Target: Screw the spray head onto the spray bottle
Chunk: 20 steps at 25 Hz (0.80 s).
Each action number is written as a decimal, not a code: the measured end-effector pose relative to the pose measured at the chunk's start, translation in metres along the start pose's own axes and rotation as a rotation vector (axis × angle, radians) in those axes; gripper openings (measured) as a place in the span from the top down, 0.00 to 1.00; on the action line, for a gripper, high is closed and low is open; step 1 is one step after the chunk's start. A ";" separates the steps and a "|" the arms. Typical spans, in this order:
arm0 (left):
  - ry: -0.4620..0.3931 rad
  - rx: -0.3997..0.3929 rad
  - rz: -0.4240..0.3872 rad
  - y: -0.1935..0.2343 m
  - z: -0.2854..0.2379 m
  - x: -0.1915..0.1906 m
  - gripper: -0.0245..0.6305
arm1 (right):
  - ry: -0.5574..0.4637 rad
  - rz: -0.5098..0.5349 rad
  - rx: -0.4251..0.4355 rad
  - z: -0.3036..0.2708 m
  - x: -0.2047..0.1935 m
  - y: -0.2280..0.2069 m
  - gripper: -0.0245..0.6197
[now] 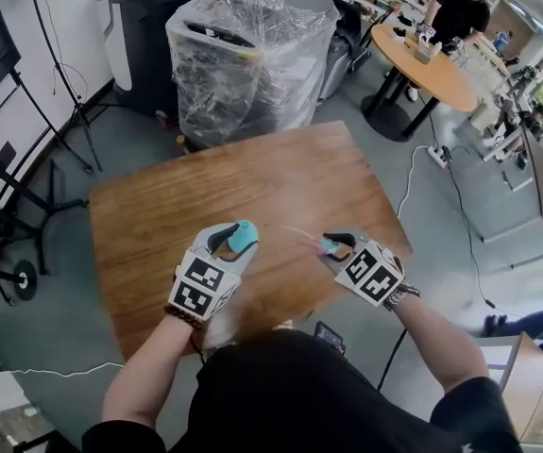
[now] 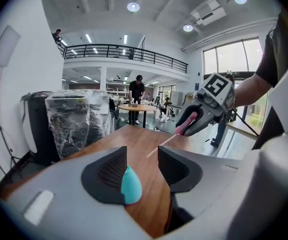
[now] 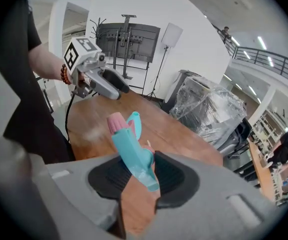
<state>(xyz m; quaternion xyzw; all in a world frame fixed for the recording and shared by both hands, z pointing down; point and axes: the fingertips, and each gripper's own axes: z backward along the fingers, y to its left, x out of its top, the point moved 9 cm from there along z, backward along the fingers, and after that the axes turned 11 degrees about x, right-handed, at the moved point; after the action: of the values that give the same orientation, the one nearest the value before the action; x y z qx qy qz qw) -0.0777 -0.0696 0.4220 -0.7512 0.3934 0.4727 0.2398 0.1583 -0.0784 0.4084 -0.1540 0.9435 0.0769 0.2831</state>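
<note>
My right gripper (image 1: 335,245) (image 3: 141,176) is shut on the spray head (image 3: 131,149), which has a teal body, a pink nozzle and a teal trigger. In the left gripper view the spray head's pink nozzle (image 2: 186,124) shows, and its thin dip tube (image 2: 159,146) points towards my left gripper (image 1: 233,243) (image 2: 142,166). A rounded teal thing (image 2: 128,184) (image 1: 244,238) lies against the left gripper's left pad. A gap separates it from the other pad, so those jaws stand open. I cannot see the rest of the teal thing. Both grippers hover over the near half of the wooden table (image 1: 252,187).
Behind the table stands equipment wrapped in clear plastic (image 1: 247,55) beside a dark machine (image 1: 144,26). A person stands at a round table (image 1: 422,59) at the back right. Stands and tripods (image 1: 54,83) line the left wall. A cable (image 1: 413,182) runs across the floor at right.
</note>
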 end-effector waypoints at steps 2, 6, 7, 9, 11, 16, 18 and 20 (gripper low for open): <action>0.012 0.037 -0.001 0.007 -0.003 -0.010 0.61 | -0.006 -0.010 0.008 0.009 0.004 -0.003 0.78; 0.054 0.088 -0.015 0.018 -0.019 -0.037 0.48 | -0.020 -0.028 0.025 0.028 0.015 -0.005 0.78; 0.066 0.096 -0.027 0.020 -0.025 -0.044 0.44 | -0.026 -0.032 0.029 0.032 0.018 -0.005 0.78; 0.090 0.099 -0.050 0.021 -0.038 -0.058 0.36 | -0.033 -0.036 0.034 0.040 0.026 -0.005 0.78; 0.106 0.094 -0.071 0.021 -0.052 -0.070 0.29 | -0.033 -0.032 0.040 0.047 0.032 -0.003 0.78; 0.127 0.079 -0.113 0.020 -0.082 -0.092 0.24 | -0.031 -0.021 0.050 0.058 0.042 0.004 0.78; 0.147 0.068 -0.128 0.020 -0.092 -0.100 0.23 | -0.036 -0.024 0.057 0.061 0.046 0.006 0.78; 0.169 0.060 -0.147 0.021 -0.102 -0.109 0.23 | -0.043 -0.026 0.066 0.062 0.050 0.008 0.78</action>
<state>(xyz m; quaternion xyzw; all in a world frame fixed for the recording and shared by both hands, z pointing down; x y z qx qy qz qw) -0.0680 -0.1163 0.5643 -0.8077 0.3699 0.3770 0.2621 0.1477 -0.0690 0.3293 -0.1551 0.9372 0.0455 0.3092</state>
